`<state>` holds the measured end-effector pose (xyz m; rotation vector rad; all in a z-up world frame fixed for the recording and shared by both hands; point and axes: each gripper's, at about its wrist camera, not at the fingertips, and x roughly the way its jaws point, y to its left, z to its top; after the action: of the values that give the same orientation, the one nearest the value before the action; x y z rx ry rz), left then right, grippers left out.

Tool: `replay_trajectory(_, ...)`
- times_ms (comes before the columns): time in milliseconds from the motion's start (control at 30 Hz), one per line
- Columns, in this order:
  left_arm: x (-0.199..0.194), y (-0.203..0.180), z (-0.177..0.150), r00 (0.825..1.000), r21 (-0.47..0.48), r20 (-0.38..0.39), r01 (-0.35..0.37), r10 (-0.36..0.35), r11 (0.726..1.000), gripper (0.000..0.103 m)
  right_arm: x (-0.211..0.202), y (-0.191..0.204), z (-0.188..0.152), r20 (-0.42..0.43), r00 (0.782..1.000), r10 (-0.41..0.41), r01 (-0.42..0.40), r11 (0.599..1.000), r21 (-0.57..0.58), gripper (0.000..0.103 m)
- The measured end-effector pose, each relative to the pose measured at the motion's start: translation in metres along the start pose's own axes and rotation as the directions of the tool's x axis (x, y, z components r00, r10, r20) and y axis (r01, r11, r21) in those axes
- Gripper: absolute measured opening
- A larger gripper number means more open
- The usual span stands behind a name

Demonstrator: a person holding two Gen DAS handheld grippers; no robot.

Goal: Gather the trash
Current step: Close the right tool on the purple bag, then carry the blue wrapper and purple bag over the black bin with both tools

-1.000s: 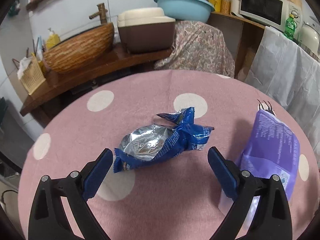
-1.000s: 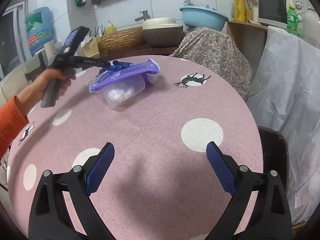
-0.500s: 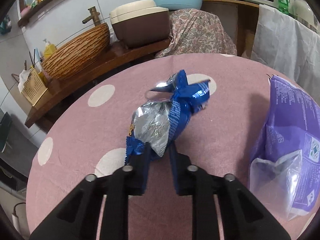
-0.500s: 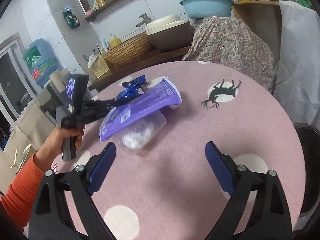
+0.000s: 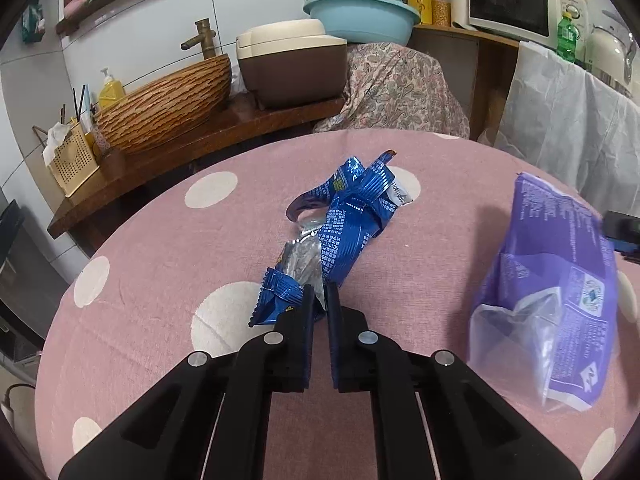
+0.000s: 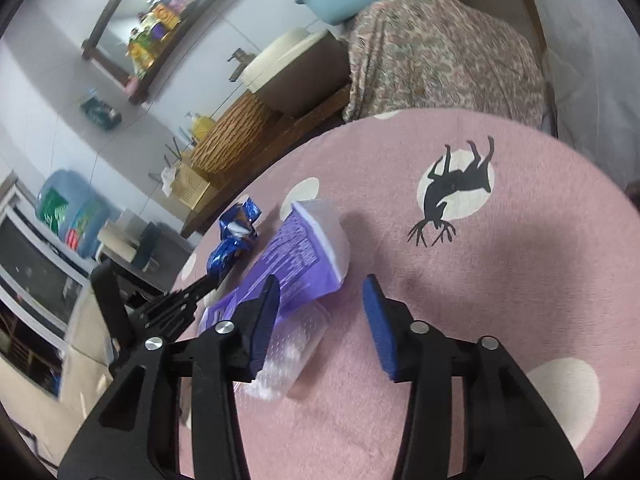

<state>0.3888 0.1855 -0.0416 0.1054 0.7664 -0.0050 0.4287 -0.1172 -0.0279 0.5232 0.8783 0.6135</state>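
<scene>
The left gripper (image 5: 320, 300) is clamped on the near end of a crumpled blue and silver foil snack wrapper (image 5: 340, 224), whose pinched corner is hidden between the nearly touching pads. The rest of the wrapper stretches away from the fingertips over the round pink tablecloth with white dots (image 5: 160, 248). To this gripper's right lies a purple and clear plastic bag (image 5: 560, 280); its far edge is partly covered by a dark blurred shape at the frame's edge.

The right gripper (image 6: 320, 312) stands half open, its jaws having just been closing. Its left pad overlaps the purple bag (image 6: 300, 256) in the view, and whether it touches is hard to tell; the right pad is over bare cloth. The picture is tilted and blurred. Beyond the bag, the left gripper (image 6: 212, 280) holds the blue wrapper (image 6: 234, 240). Right of the fingertips, a black deer silhouette (image 6: 456, 188) marks a white dot.
</scene>
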Motion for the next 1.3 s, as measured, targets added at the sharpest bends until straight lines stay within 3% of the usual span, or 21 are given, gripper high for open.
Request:
replay_trajectory(133, -0.010, -0.004, -0.003, 1.000, 0.001, 0.016, 0.012, -0.012, 1.000, 0.007, 0.009, -0.009, 0.006, 0.016, 0.998, 0.065, -0.066, 0.995, 0.079, 0.035)
replay_trajectory(200, -0.014, -0.004, -0.005, 1.000, -0.010, 0.018, 0.020, -0.020, 1.000, 0.007, 0.013, -0.007, 0.007, 0.008, 0.996, 0.090, -0.091, 0.992, 0.086, 0.024)
replay_trajectory(367, -0.027, -0.007, -0.010, 0.999, -0.011, 0.039, 0.023, -0.022, 1.000, 0.007, 0.008, 0.004, 0.007, 0.022, 0.990, 0.139, -0.140, 0.988, 0.062, 0.014)
replay_trajectory(733, -0.075, 0.004, -0.029, 0.995, -0.102, 0.095, 0.042, -0.032, 0.994, 0.007, -0.044, 0.074, -0.009, 0.014, 0.969, 0.245, -0.239, 0.954, -0.183, 0.010)
replay_trajectory(933, -0.114, 0.000, -0.043, 0.991, -0.105, 0.123, 0.062, -0.049, 0.993, 0.007, -0.082, 0.110, -0.029, -0.007, 0.969, 0.248, -0.237, 0.913, -0.332, 0.010)
replay_trajectory(1300, -0.180, -0.030, -0.064, 0.980, -0.079, 0.159, 0.134, -0.120, 0.988, 0.007, -0.148, 0.099, -0.062, -0.018, 0.972, 0.234, -0.223, 0.893, -0.391, 0.010)
